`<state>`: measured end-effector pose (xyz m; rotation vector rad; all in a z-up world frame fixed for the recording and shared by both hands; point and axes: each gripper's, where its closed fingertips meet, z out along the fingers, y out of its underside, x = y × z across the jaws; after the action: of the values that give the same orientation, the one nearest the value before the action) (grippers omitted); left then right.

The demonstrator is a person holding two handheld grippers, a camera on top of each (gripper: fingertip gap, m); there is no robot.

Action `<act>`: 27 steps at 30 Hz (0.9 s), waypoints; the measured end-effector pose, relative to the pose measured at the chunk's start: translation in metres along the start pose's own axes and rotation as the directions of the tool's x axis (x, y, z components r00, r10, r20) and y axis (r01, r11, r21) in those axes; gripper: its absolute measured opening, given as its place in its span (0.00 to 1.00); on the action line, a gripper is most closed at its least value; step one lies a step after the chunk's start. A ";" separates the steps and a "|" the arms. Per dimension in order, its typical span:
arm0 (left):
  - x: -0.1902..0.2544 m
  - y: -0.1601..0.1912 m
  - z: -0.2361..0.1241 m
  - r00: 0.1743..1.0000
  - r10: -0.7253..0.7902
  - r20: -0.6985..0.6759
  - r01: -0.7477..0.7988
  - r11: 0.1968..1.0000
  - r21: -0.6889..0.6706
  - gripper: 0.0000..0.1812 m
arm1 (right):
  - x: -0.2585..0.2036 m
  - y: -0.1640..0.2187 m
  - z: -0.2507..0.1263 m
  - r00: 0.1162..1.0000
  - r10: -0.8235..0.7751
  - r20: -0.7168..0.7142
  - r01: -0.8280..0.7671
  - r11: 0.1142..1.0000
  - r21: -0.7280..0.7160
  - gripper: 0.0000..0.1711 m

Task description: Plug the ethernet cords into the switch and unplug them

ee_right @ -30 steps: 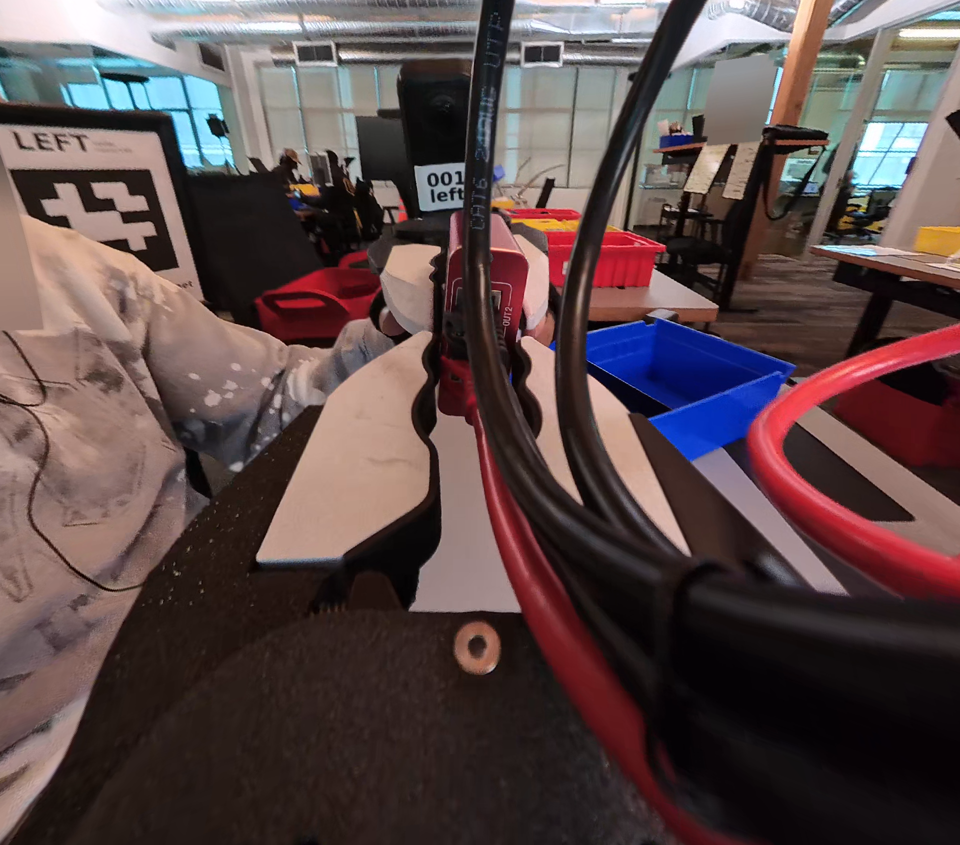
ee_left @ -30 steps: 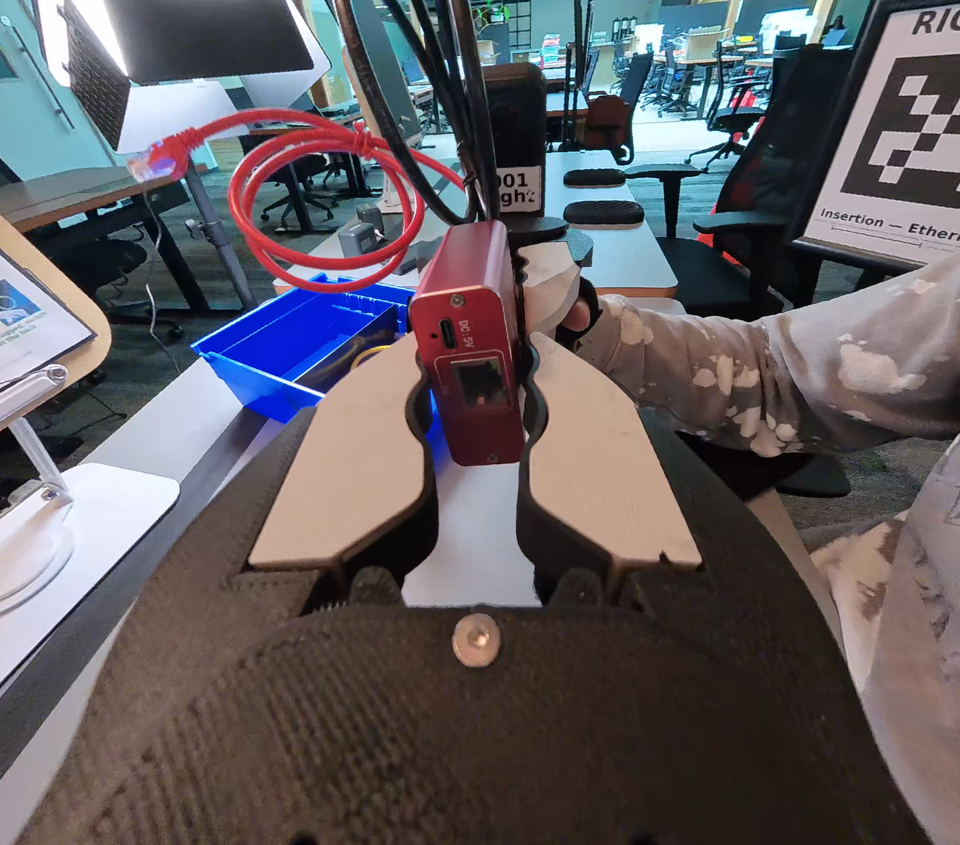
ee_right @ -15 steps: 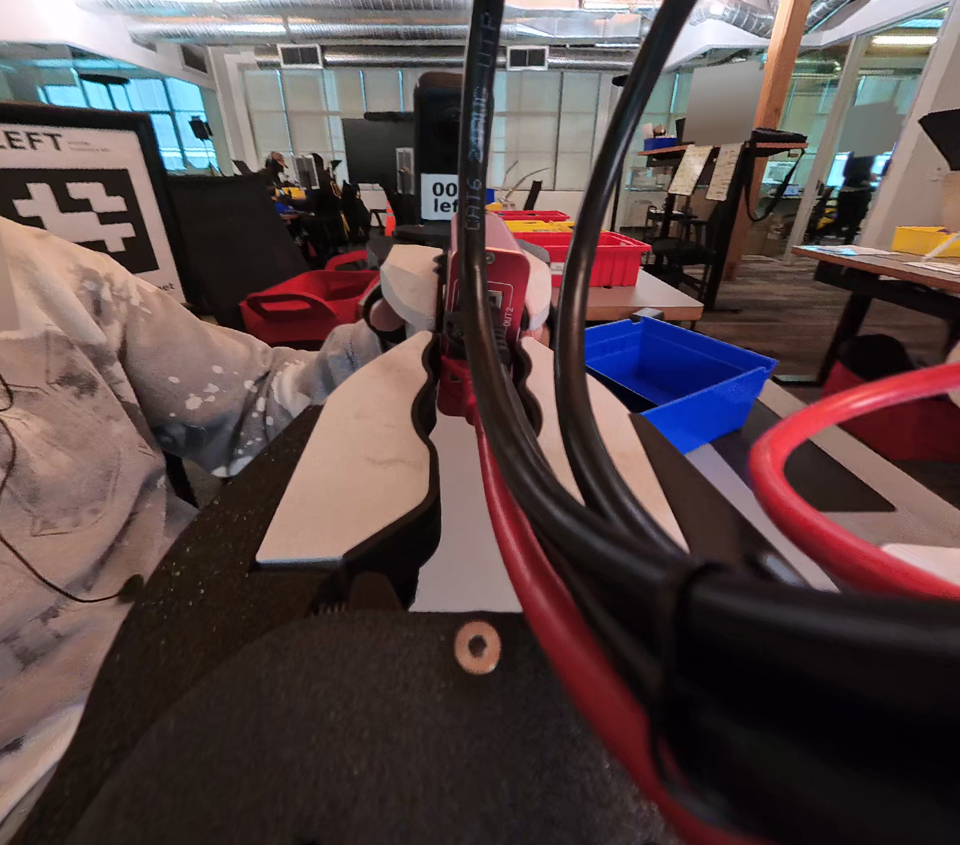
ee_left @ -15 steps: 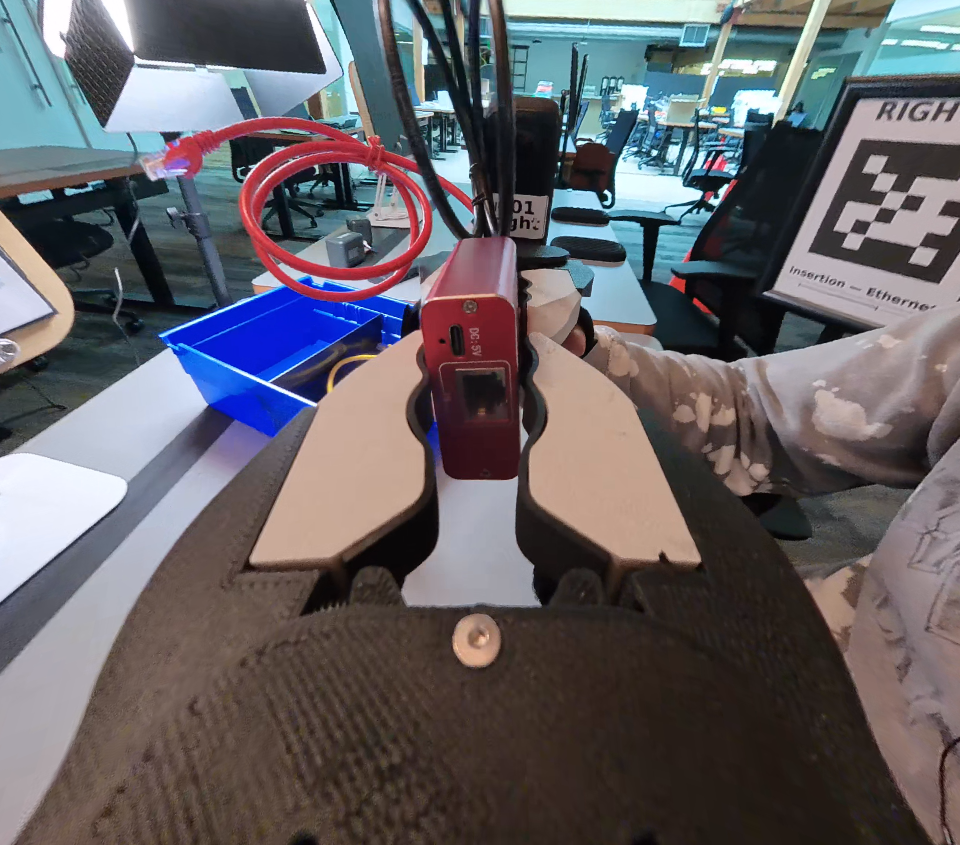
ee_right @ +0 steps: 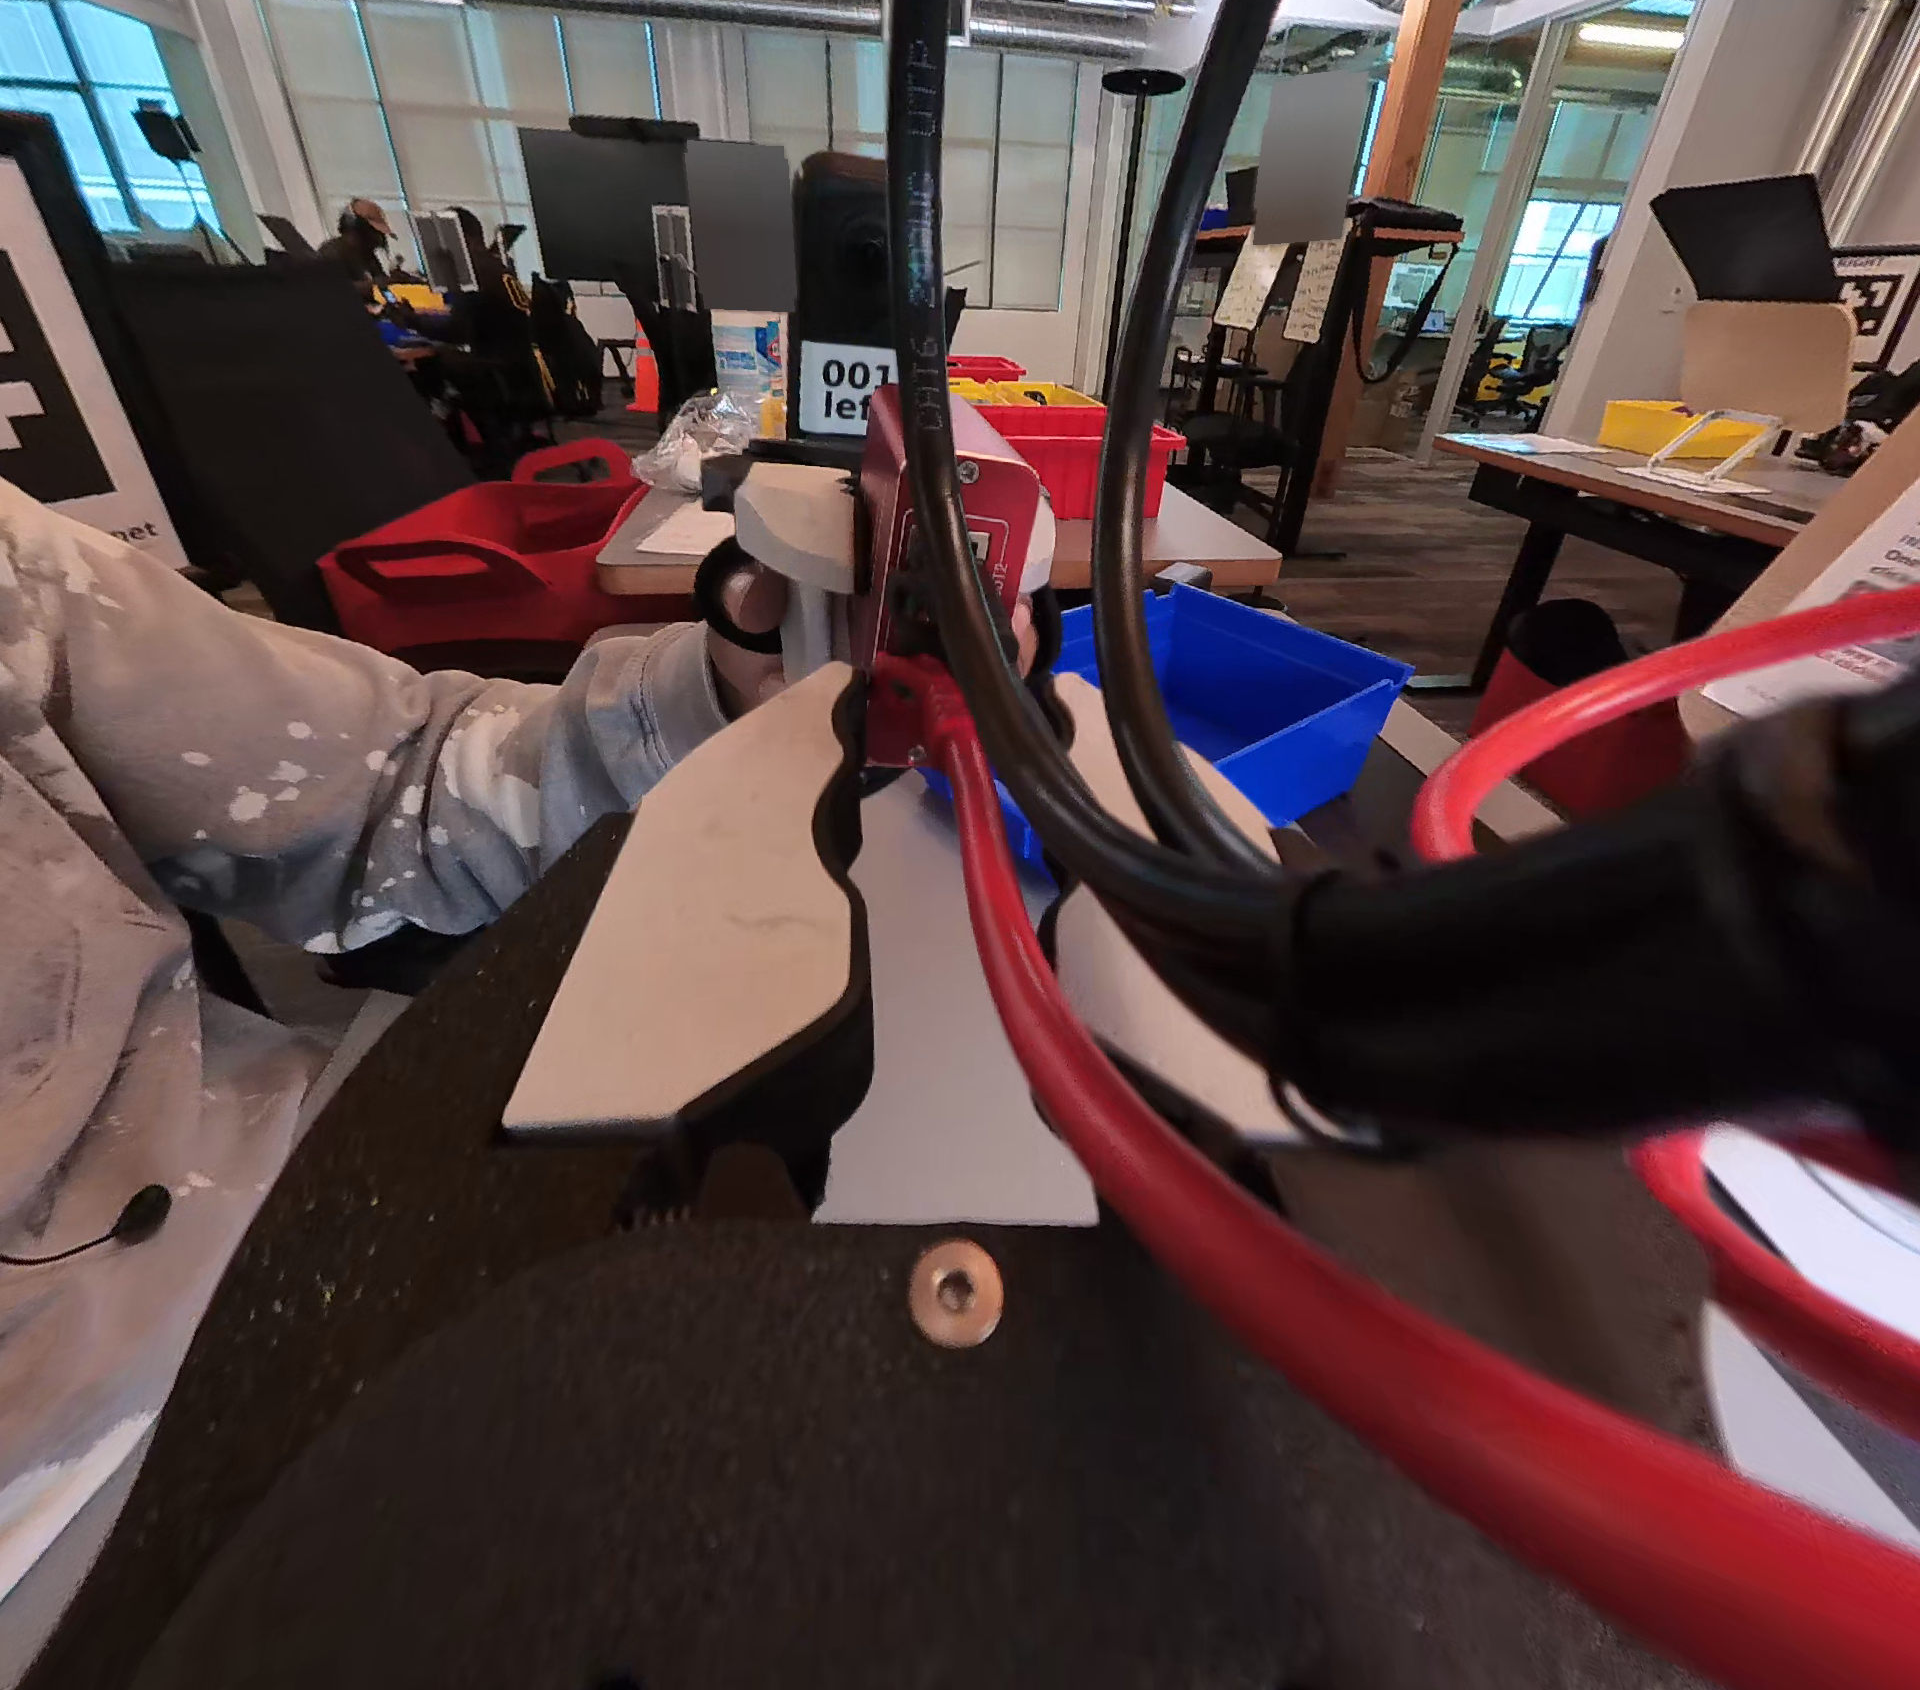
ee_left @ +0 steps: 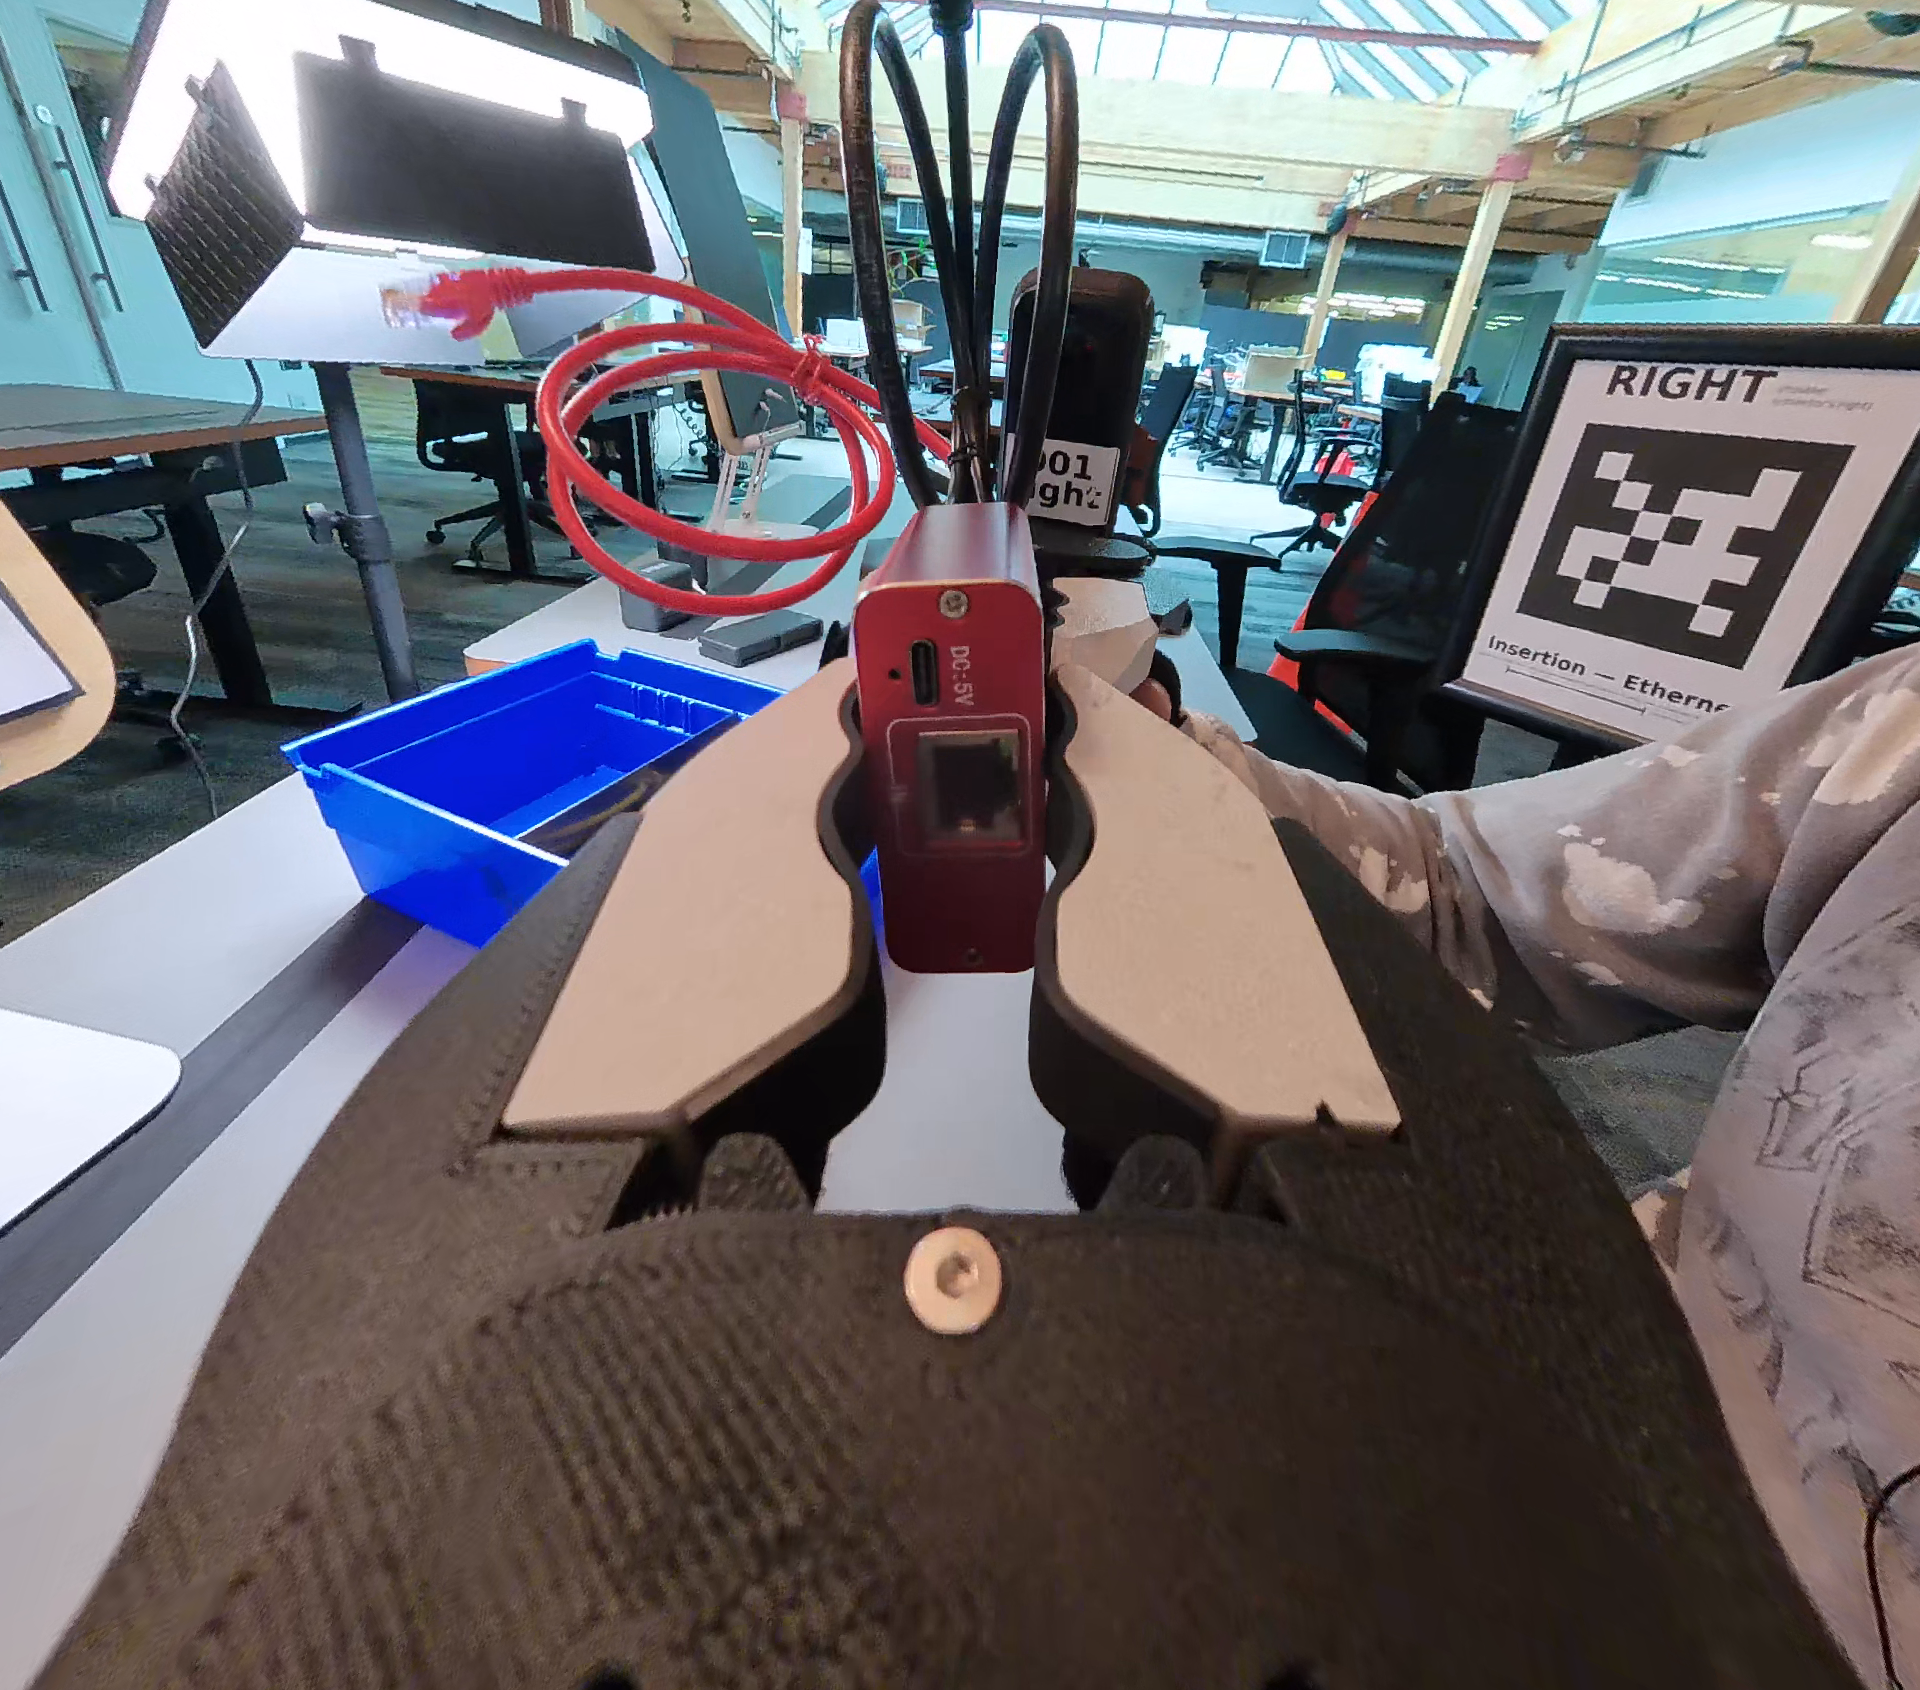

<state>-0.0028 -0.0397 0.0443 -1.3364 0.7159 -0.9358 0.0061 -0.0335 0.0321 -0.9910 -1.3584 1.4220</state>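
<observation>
My left gripper [ee_left: 951,705] is shut on the small red metal switch [ee_left: 961,809] and holds it above the table, with an empty port facing the camera. My right gripper [ee_right: 951,695] is shut on the red cord's plug [ee_right: 914,690] at the lower port on the switch's far face [ee_right: 997,497]. A black cord [ee_right: 920,186] enters the port above it. The coiled red cord [ee_left: 717,477] and the looped black cord [ee_left: 956,186] stand up behind the switch, their free plugs in the air. The left gripper's white finger [ee_right: 800,539] shows behind the switch.
An open blue bin [ee_left: 499,767] sits on the white table [ee_left: 156,944] just beyond the grippers. A lit lamp panel [ee_left: 395,154] on a stand is at the left, a framed marker sign [ee_left: 1683,539] at the right. A person's grey speckled sleeve [ee_left: 1558,861] reaches in.
Both grippers have tilted up together with the switch between them, so more ceiling and the black cord's free plug show. Both grips are unchanged.
</observation>
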 end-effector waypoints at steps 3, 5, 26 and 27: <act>0.000 -0.003 -0.002 1.000 0.002 -0.003 -0.001 1.000 0.017 0.16 | -0.001 -0.003 -0.003 1.000 0.003 0.005 -0.003 1.000 0.001 0.15; -0.001 -0.004 -0.003 1.000 0.000 -0.002 0.000 1.000 0.020 0.16 | -0.001 -0.004 -0.004 1.000 0.014 0.010 -0.014 1.000 0.002 0.14; 0.007 -0.008 -0.009 0.991 0.132 0.015 -0.132 0.991 -0.007 0.18 | -0.013 -0.016 0.002 0.996 -0.088 -0.018 0.088 0.995 0.041 0.10; 0.007 -0.009 -0.011 0.991 0.129 0.015 -0.129 0.992 -0.009 0.17 | -0.012 -0.017 0.004 0.995 -0.097 -0.037 0.099 0.994 0.040 0.10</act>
<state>-0.0100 -0.0510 0.0524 -1.2870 0.7852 -0.8189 0.0072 -0.0464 0.0486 -0.9059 -1.3287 1.3486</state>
